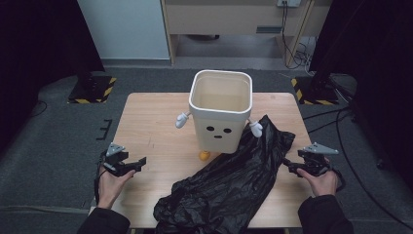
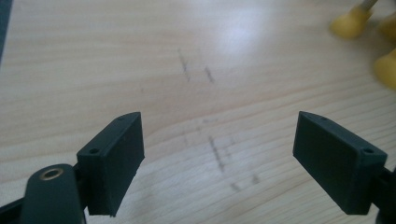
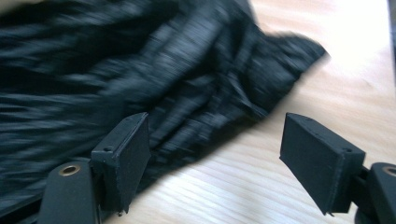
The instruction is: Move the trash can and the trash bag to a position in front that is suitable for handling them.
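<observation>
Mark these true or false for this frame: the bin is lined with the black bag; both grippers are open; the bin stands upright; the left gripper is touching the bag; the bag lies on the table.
1. The bin is lined with the black bag. False: its inside is bare.
2. The left gripper and right gripper are open. True.
3. The bin stands upright. True.
4. The left gripper touches the bag. False: it is apart from it, over bare table.
5. The bag lies on the table. True.
</observation>
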Demonstrator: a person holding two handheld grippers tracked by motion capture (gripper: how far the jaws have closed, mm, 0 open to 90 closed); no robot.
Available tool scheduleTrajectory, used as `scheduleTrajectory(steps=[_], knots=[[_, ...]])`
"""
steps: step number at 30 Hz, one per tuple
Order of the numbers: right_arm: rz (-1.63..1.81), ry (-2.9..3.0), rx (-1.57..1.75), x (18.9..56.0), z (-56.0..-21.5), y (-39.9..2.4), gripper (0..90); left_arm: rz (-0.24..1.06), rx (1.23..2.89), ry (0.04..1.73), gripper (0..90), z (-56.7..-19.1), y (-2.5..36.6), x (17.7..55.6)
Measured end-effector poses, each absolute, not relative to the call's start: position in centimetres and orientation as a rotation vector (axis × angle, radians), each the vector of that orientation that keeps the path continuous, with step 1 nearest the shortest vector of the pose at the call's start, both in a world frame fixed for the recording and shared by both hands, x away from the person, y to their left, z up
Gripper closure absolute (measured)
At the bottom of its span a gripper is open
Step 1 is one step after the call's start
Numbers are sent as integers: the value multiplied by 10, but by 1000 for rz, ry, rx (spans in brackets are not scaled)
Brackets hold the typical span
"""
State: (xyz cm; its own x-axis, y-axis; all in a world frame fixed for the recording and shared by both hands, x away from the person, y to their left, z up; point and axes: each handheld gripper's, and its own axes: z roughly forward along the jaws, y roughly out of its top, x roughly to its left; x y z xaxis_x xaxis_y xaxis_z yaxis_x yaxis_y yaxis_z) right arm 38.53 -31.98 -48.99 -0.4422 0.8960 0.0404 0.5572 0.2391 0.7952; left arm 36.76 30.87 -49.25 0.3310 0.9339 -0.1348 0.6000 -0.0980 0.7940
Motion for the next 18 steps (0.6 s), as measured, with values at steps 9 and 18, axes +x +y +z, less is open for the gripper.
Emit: scheduleTrajectory(steps=[9, 18], knots=[[1200, 2172, 1132, 372, -459, -262, 230, 578, 1781, 1311, 160, -484, 300, 358], [1093, 2304, 1120, 380, -486, -225, 259, 596, 1808, 1320, 159, -488, 296, 366]])
